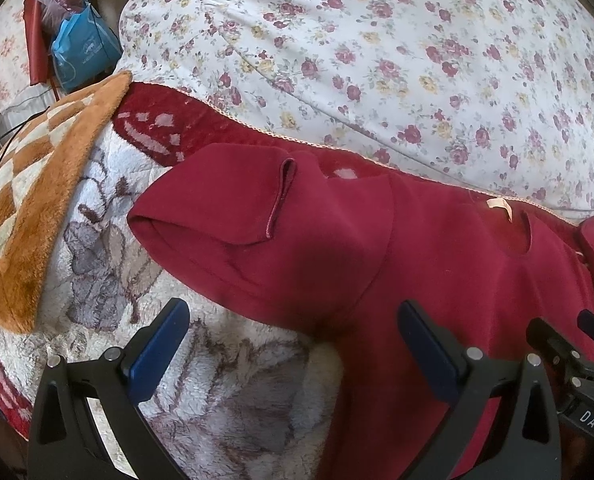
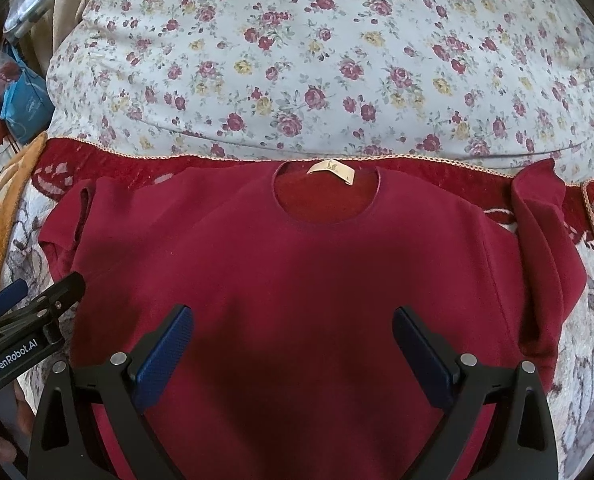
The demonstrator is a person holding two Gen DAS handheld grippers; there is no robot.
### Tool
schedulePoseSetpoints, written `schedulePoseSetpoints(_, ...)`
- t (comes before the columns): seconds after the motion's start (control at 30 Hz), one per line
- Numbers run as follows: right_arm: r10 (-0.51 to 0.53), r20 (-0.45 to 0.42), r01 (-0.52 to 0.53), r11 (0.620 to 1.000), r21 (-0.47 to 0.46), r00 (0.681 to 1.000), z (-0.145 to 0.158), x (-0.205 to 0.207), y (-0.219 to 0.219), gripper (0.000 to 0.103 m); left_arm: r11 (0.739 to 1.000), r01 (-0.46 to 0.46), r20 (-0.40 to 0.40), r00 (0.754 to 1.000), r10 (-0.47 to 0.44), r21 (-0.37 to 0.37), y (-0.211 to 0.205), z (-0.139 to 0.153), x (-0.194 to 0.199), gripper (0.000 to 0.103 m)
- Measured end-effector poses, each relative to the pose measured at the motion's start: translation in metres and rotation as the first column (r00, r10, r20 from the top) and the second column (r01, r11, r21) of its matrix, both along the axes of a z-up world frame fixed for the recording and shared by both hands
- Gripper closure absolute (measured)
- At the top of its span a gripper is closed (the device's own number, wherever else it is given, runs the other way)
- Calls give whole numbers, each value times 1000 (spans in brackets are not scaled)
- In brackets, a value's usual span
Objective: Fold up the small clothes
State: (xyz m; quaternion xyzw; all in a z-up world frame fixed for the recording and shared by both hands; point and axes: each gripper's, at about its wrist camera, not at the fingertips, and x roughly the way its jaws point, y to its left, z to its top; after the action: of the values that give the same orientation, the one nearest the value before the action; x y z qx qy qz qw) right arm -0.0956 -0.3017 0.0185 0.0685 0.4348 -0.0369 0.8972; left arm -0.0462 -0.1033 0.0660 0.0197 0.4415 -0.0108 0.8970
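A dark red short-sleeved top [image 2: 317,264] lies flat on a fleece blanket, neck opening and cream label [image 2: 331,171] at the far side. Its left sleeve [image 1: 233,208] is spread out; its right sleeve [image 2: 537,216] is bunched and folded up. My left gripper [image 1: 293,320] is open and empty, over the left armpit area of the top [image 1: 437,248]. My right gripper [image 2: 293,324] is open and empty above the middle of the chest. The left gripper also shows at the left edge of the right wrist view [image 2: 25,304].
A big floral quilt [image 2: 317,60] bulges just beyond the top. A white and red patterned fleece blanket [image 1: 225,380] lies under it. An orange checked fleece [image 1: 37,184] lies at the left. A blue bag [image 1: 85,48] and clutter sit at the far left.
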Motion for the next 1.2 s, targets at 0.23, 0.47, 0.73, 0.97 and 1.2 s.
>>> schedulePoseSetpoints(0.23, 18, -7, -18, 1000, -13, 1000, 0, 1, 5, 2, 1000, -3, -3, 1000, 3, -4, 1, 0, 1, 0)
schedulePoseSetpoints(0.47, 22, -12, -23, 1000, -22, 1000, 0, 3, 6, 2, 1000, 0, -6, 1000, 0, -1, 2, 0, 1, 0)
schedulePoseSetpoints(0.73, 22, -20, -22, 999, -23, 1000, -1, 4, 6, 2, 1000, -7, -6, 1000, 7, -4, 3, -1, 2, 0)
schedulePoseSetpoints(0.97, 31, -23, -31, 999, -28, 999, -2, 6, 11, 2, 1000, -9, -8, 1000, 9, -4, 6, -1, 3, 0)
schedulePoseSetpoints(1.2, 56, -23, -56, 998, -25, 998, -2, 12, 19, 2, 999, -51, -17, 999, 51, -6, 27, -1, 7, 0)
